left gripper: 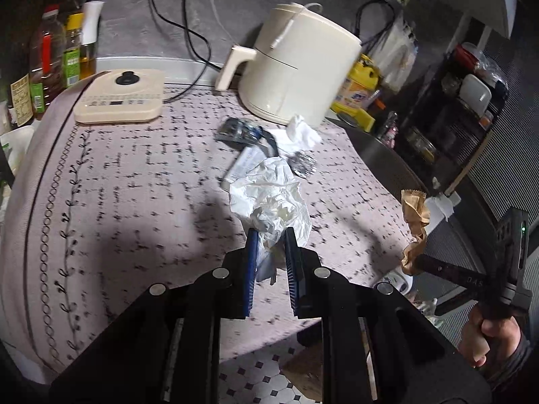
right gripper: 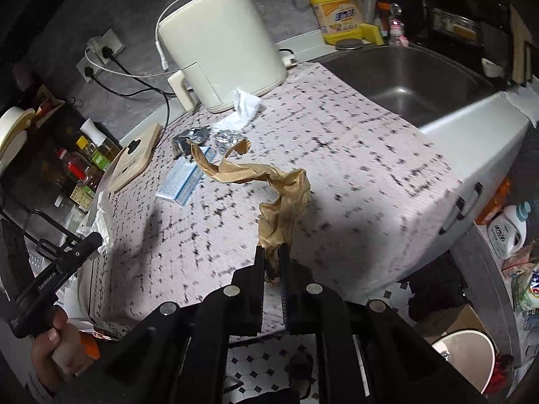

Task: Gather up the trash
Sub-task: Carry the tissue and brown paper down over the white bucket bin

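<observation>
Left wrist view: left gripper [left gripper: 271, 235] clamped on a crumpled white plastic wrapper [left gripper: 269, 202], held above the patterned tablecloth [left gripper: 134, 185]. Beyond it on the cloth: a white tissue [left gripper: 303, 133] touching the base of the cream air fryer [left gripper: 296, 64], a blue-and-white leaflet [left gripper: 246, 163], a foil scrap [left gripper: 305, 165], and a dark shiny packet [left gripper: 239, 131], blurred, contents unclear. Cream induction cooker [left gripper: 121, 96] at far left of the cloth.

Right wrist view: right gripper [right gripper: 273, 252] pinched shut on the lower end of a long brown paper wrapper [right gripper: 269, 185], which twists upward away from the fingers, off the cloth. Steel sink [right gripper: 411, 77] to the right of the cloth; yellow detergent bottle [right gripper: 337, 6] behind it. White bin [right gripper: 468, 353] on the floor, lower right.
</observation>
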Demonstrator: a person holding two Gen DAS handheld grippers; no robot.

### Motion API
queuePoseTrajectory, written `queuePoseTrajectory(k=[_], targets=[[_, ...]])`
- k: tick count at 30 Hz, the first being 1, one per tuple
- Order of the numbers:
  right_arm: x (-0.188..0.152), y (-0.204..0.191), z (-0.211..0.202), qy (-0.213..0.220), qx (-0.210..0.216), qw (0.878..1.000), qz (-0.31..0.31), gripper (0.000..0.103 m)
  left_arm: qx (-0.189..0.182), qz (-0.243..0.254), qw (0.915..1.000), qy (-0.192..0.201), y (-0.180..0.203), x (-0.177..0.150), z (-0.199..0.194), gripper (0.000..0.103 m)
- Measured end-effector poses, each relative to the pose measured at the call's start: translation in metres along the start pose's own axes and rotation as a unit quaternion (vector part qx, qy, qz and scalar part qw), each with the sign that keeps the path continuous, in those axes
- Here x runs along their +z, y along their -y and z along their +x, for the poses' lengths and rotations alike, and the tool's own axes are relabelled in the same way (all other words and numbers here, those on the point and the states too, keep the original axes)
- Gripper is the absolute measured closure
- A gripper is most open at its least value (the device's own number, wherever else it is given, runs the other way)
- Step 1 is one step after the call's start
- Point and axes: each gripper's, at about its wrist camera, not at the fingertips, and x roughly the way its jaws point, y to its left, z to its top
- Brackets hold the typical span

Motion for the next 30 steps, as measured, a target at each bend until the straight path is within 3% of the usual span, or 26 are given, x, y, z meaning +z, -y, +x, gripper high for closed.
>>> queuePoseTrajectory(k=[19,30], targets=[[-0.077,0.121,-0.048,-0.029,-0.049,0.995,0.087,0.094,-0.064,0.067,0.9919,-0.087,0.123,-0.070,0.048,0.086],[-0.145,0.200,-0.072,-0.068,-0.107,0.979,0.157,0.094,-0.122,0.103,0.9735,-0.163,0.191,-0.133,0.089,0.086]])
